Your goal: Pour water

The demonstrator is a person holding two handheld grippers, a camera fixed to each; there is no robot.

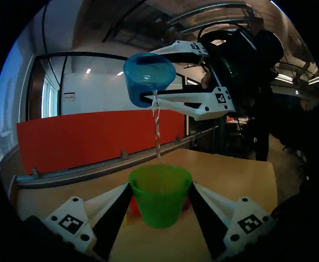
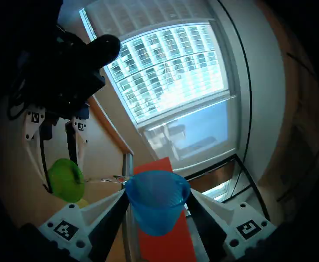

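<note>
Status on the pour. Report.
Both jaws shut: left gripper on green cup, right gripper on blue cup, tipped above it. Stream of water landing in green cup. Nothing blocking it.

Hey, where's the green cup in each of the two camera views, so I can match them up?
Left gripper view: green cup at bottom centre, between the left gripper's own fingers.
Right gripper view: green cup at lower left, farther off, mouth turned toward the camera.
Shared landmark: the blue cup, whose water stream runs to the green cup.
</note>
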